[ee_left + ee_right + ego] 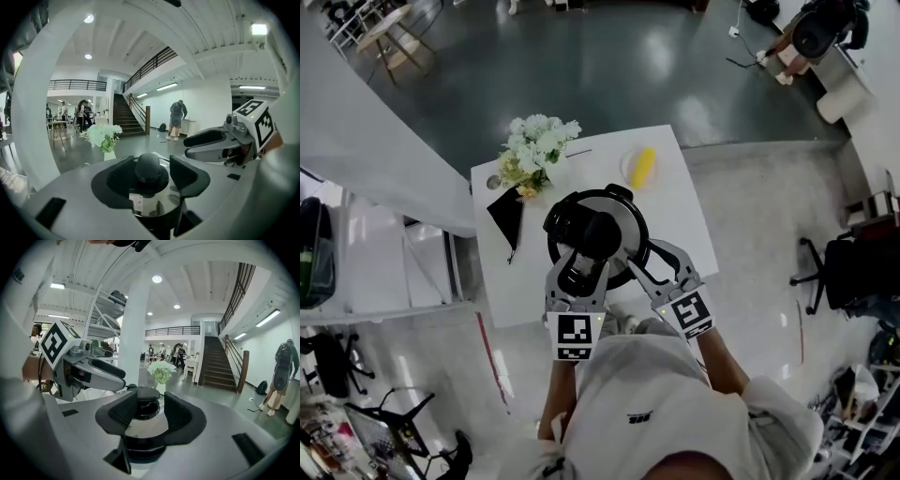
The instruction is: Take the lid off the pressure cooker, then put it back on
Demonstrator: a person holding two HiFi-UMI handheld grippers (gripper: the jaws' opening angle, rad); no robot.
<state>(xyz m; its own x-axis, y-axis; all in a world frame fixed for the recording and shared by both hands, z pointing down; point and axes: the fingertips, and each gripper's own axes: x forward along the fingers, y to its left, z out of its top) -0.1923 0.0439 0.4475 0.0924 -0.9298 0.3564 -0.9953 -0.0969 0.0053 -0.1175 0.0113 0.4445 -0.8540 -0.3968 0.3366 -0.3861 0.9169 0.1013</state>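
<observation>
The pressure cooker (595, 234) stands mid-table, its shiny steel lid (157, 204) on it, with a round black knob (149, 165) on top. My left gripper (150, 177) reaches over the lid's near side. It is open, and the knob sits between its black pads (117, 180) with a gap on each side. In the head view my left gripper (581, 261) lies just short of the knob (598, 230). My right gripper (146, 414) is open at the cooker's near right rim (649, 255). The lid (140, 426) and its knob (145, 395) lie ahead of the right gripper's jaws, untouched.
A vase of white flowers (536, 145) stands at the table's far left. A yellow object on a plate (642, 167) sits at the far right, and a black flat item (508, 217) lies left of the cooker. The white table (684, 202) ends close to the person's body.
</observation>
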